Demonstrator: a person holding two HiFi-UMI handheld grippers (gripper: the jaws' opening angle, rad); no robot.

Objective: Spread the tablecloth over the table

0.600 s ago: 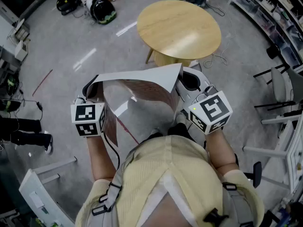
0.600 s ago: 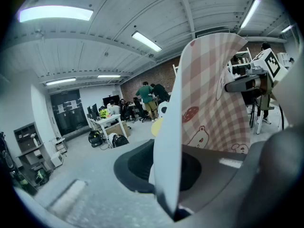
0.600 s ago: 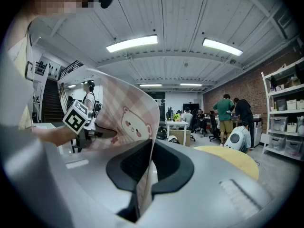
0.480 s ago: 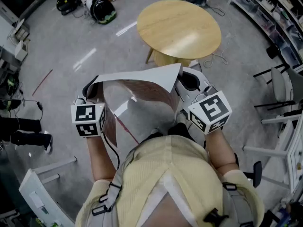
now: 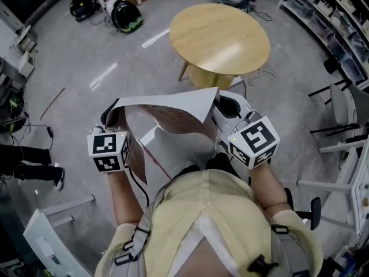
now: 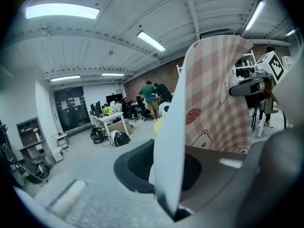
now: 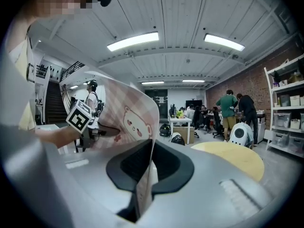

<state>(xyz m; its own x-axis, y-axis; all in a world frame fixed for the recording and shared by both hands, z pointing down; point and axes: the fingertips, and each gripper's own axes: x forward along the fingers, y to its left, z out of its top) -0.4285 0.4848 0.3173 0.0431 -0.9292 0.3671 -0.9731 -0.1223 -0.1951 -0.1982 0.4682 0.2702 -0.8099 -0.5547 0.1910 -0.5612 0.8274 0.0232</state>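
- Clamped shut on the tablecloth [image 5: 173, 111], the left gripper [image 6: 172, 208] pinches one edge flat between its jaws; the right gripper [image 7: 140, 201] grips the opposite edge the same way.
- Pink-checked with a bear print on one face and plain white on the other, the cloth arches up between the two grippers in front of the person's chest, off the table [image 5: 219, 36].
- Round and wooden, that table stands just beyond the cloth.
- Farther off, dark bags [image 5: 124, 13] lie on the grey floor [image 5: 86, 56], and people [image 7: 232, 106] stand at the far end of the room.
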